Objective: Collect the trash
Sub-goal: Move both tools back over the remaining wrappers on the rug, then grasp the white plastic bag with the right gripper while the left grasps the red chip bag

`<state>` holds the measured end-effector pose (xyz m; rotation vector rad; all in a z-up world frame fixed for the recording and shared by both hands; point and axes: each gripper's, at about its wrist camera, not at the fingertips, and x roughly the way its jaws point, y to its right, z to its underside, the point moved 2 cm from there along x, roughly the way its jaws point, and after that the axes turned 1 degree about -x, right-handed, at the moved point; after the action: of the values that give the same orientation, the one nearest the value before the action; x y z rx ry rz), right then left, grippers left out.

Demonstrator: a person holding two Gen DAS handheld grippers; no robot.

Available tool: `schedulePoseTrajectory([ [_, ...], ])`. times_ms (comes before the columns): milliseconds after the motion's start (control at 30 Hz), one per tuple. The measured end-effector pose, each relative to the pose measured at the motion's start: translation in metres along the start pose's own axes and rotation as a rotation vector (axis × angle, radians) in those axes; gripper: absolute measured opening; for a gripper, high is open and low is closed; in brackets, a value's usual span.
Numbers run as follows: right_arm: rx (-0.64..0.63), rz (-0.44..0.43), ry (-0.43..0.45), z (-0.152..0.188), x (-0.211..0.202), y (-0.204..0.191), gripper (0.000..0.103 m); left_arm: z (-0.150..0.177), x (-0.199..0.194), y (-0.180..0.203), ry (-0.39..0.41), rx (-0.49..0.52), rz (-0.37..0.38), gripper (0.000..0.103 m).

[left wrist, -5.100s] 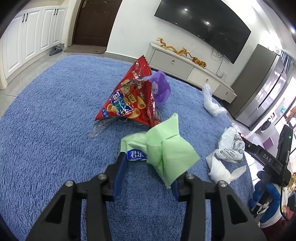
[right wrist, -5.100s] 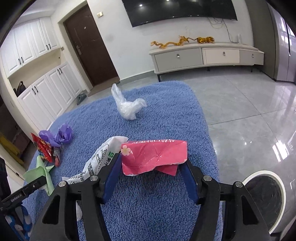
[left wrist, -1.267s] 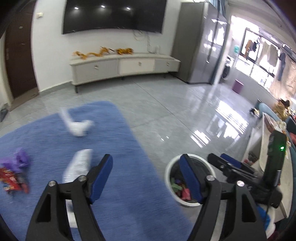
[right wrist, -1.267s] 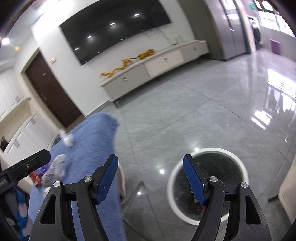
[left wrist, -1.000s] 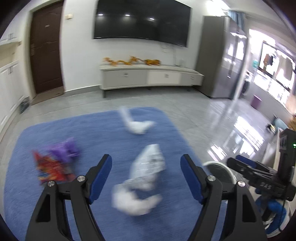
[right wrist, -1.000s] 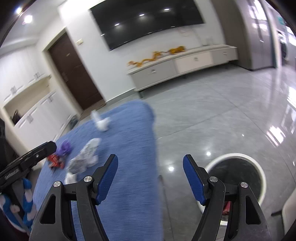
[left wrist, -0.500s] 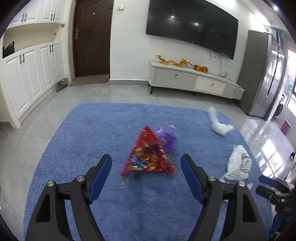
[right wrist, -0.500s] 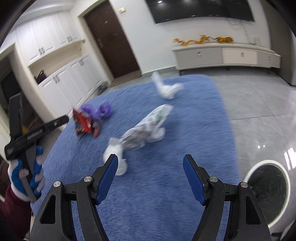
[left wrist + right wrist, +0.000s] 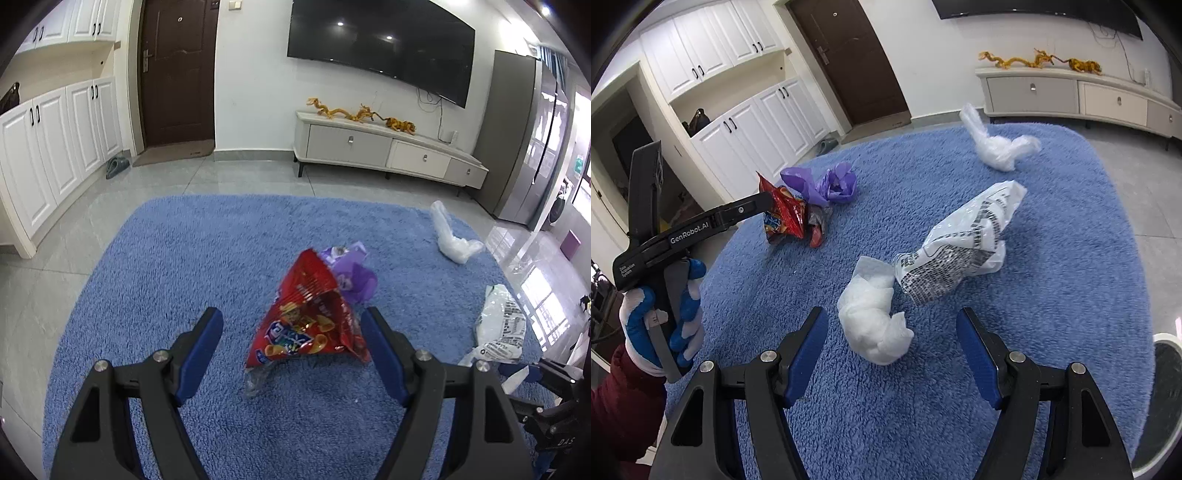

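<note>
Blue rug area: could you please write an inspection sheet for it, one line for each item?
Surface: blue rug on a grey tiled floor.
Job's things: red snack bag with a purple bag just behind it; crumpled tissue against a printed plastic bag; white plastic bag lying apart; bin at the rug's edge.
Clutter: slipper beside the white cupboards.
Grippers: left gripper open, facing the snack bag; right gripper open, facing the tissue; both hold nothing.
Cables: wires hanging under the television.
Surroundings: brown door, low cabinet.
</note>
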<state>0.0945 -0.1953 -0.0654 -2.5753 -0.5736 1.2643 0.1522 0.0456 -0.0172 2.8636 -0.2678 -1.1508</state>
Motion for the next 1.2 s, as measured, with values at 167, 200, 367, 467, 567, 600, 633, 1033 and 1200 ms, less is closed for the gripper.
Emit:
schedulePoseTrajectory([
  [167,-0.003,-0.019,-0.01,0.0,0.009,-0.001,0.072,0.012,0.002,-0.012,-0.019,-0.026,-0.008,0.076],
  [200,-0.004,-0.023,-0.007,0.0,0.011,-0.002,0.07,0.015,0.003,-0.015,-0.026,-0.032,-0.011,0.076],
  [367,-0.006,-0.039,-0.002,-0.003,0.015,-0.003,0.058,0.023,0.009,-0.025,-0.049,-0.073,-0.017,0.076],
  [467,-0.002,-0.052,0.0,-0.003,0.015,-0.002,0.048,0.026,0.008,-0.027,-0.052,-0.088,-0.013,0.076],
  [567,-0.002,-0.065,-0.003,-0.002,0.015,-0.001,0.033,0.028,0.006,-0.025,-0.055,-0.087,-0.008,0.076],
  [600,-0.006,-0.07,-0.006,-0.001,0.015,-0.002,0.03,0.029,0.006,-0.025,-0.056,-0.087,-0.007,0.076],
  [633,-0.013,-0.069,-0.009,0.0,0.015,-0.003,0.03,0.029,0.006,-0.024,-0.057,-0.088,-0.005,0.076],
  [1033,-0.04,-0.044,-0.035,0.001,0.023,-0.007,0.027,0.039,0.0,-0.046,-0.014,-0.152,0.06,0.076],
  [1200,-0.04,-0.043,-0.034,0.001,0.024,-0.008,0.027,0.039,0.002,-0.053,-0.017,-0.19,0.097,0.076],
])
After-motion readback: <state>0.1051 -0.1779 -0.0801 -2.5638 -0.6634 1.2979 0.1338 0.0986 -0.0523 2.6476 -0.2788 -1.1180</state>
